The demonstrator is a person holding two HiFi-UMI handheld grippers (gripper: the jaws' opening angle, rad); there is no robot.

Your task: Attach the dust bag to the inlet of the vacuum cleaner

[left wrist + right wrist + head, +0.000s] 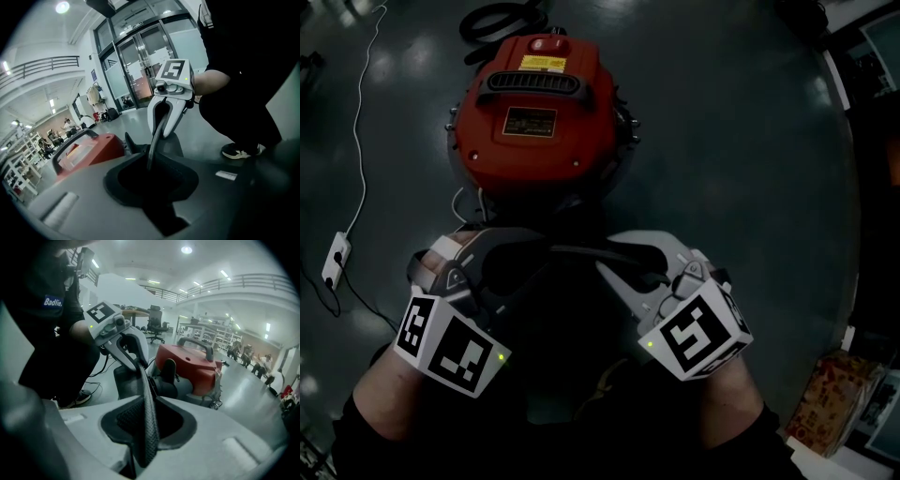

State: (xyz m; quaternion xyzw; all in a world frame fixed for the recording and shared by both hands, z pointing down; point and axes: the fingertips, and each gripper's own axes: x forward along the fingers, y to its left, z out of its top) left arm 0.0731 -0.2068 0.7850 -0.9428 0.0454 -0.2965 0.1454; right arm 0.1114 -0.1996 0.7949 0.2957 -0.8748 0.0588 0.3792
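Vacuum cleaner [534, 122] close ahead, cable [362, 141] left, open floor [741, 169] right

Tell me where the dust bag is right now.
The dust bag sits mid-frame in the head view, pinched between the left gripper and right gripper, just below the red vacuum cleaner.

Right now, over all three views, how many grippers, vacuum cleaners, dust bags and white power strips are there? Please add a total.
Grippers: 2 (left gripper, right gripper)
Red vacuum cleaner: 1
Dust bag: 1
White power strip: 1
Total: 5
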